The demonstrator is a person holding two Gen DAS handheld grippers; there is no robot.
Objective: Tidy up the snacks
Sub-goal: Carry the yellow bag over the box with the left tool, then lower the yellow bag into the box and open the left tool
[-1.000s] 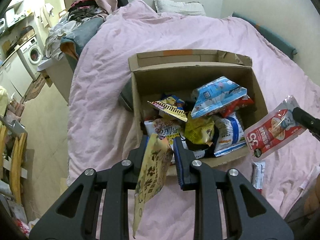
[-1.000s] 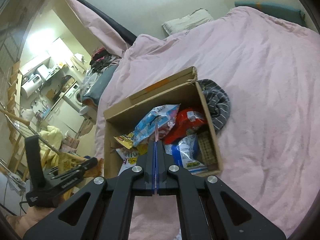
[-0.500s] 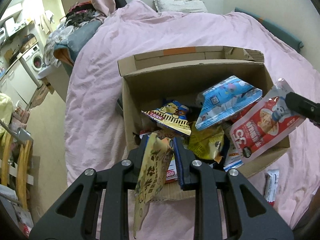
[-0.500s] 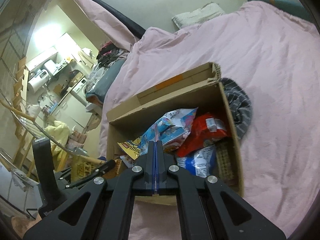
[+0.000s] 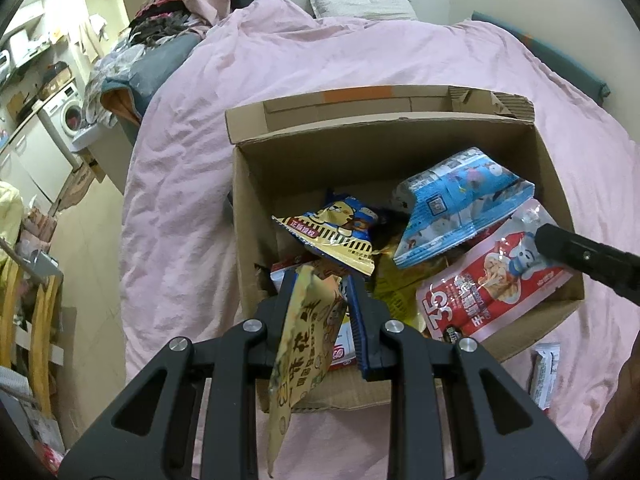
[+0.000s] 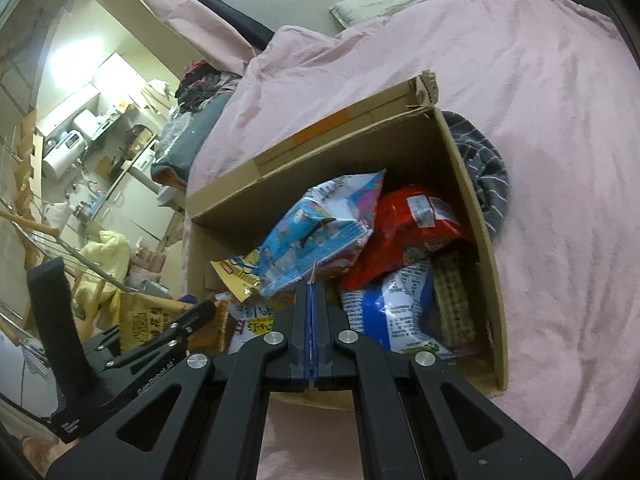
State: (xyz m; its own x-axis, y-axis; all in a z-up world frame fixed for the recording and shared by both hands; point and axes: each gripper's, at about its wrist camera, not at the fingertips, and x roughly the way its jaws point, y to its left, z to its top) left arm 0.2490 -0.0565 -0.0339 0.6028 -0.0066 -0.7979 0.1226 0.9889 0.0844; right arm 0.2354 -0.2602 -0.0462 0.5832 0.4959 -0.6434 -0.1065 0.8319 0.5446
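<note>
An open cardboard box (image 5: pixel 376 128) full of snack bags sits on a pink bedcover. My left gripper (image 5: pixel 320 292) is shut on a tan packet with dark lettering (image 5: pixel 308 344), held above the box's near left corner. In the left wrist view my right gripper (image 5: pixel 560 248) comes in from the right, shut on the top of a pink-red pouch (image 5: pixel 480 292) that hangs over the box's near right corner. In the right wrist view my right gripper (image 6: pixel 311 292) has its jaws pressed together on the pouch's thin edge. The left gripper (image 6: pixel 200 312) and its tan packet (image 6: pixel 144 320) show at lower left.
A small wrapped snack (image 5: pixel 544 364) lies on the bedcover to the right of the box. A grey striped cloth (image 6: pixel 488 168) is bunched against the box's right wall. A pillow (image 5: pixel 360 4) lies at the bed's head. Left of the bed are floor, piled laundry and a washing machine (image 5: pixel 66 116).
Both grippers have come closer to the box and lower. The pink-red pouch has moved from beside the box's right wall to over its near right corner.
</note>
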